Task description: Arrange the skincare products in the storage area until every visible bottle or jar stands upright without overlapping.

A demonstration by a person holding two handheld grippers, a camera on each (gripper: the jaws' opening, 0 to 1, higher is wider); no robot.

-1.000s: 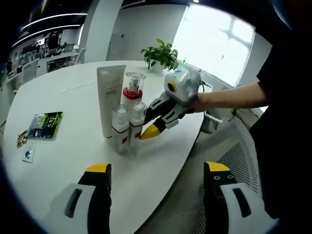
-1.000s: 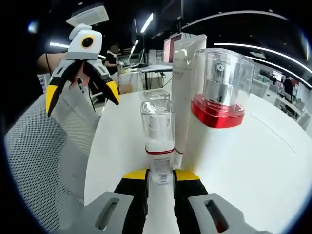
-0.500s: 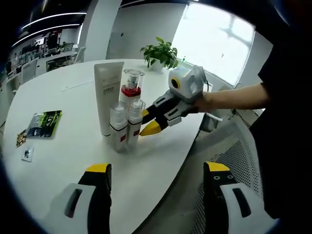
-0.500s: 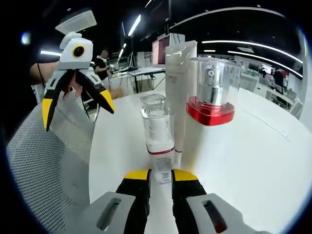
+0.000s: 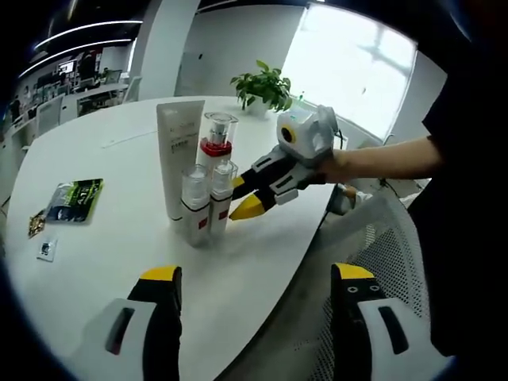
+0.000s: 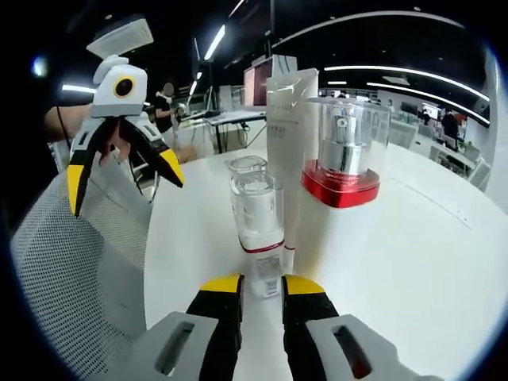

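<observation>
We found four skincare products standing upright in a tight cluster on the white table (image 5: 103, 262), near its edge: a tall white tube (image 5: 178, 155) on its cap, a red-collared pump bottle (image 5: 216, 141) with a clear cap, and two small clear-capped bottles side by side in front of them.

Our right gripper (image 5: 243, 198) had its jaws closed down on the lower body of the near small spray bottle (image 6: 258, 230), gripping just above the base, at the label. Our left gripper (image 5: 258, 274) hung back over the table edge with its jaws wide apart and nothing between them.

We judged the small bottles to be light, rigid plastic with smooth, slippery sides and a narrow footing, so they would tip easily and knock their neighbours. A low hold on the body seemed sound to us; the clear cap would likely pull off if taken there. The far small bottle (image 5: 195, 202) sat touching or just beside the held one; we could not tell which. The tube looked soft-walled and top-heavy, best gripped low and gently.

Away from the cluster lay a green sachet (image 5: 75, 198).
</observation>
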